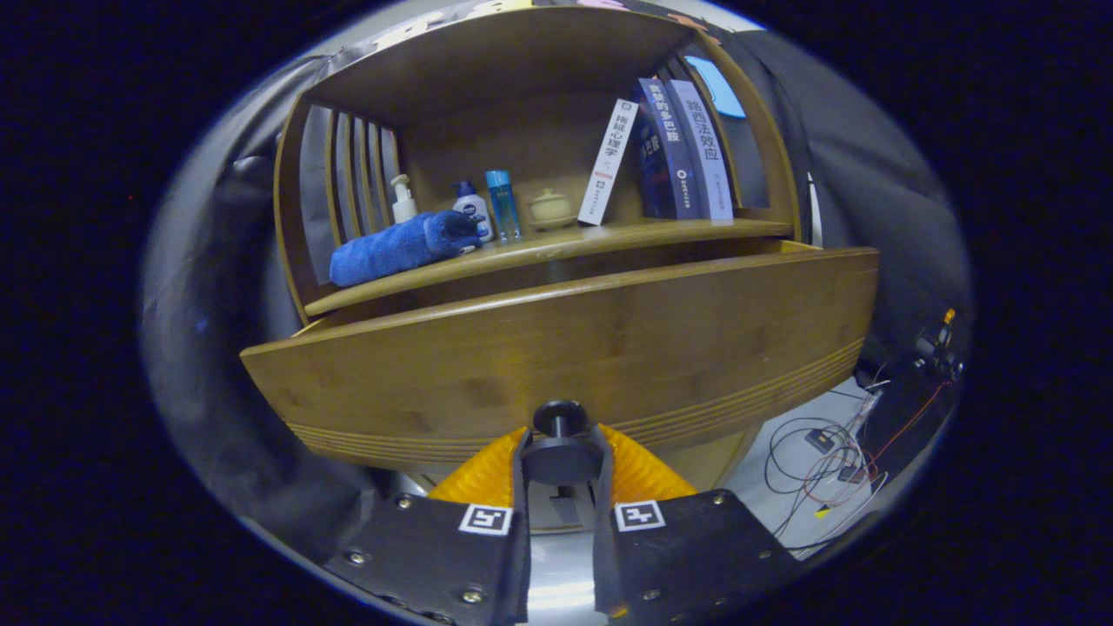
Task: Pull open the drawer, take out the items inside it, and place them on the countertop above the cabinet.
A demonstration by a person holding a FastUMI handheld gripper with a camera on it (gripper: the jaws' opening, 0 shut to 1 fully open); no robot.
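Two fingers of our hand-held gripper (561,452) are closed around the dark round knob (561,433) of the drawer (556,348), one on each side of it, so we have the handle firmly clamped. The drawer front stands just ahead of the fingers and looks drawn some way out from the cabinet (539,130), a gap showing between its top edge and the surface (609,239) beyond it. We judge we are in the first step, pulling the drawer open. From here we cannot see inside it, so what it contains is unknown to us. Beyond the fingers, the surface already carries a rolled blue towel (400,246), small bottles (474,209) and leaning books (669,152). Next we would need a straight pull back, then letting go of the knob and lifting the gripper above the drawer front to look in.
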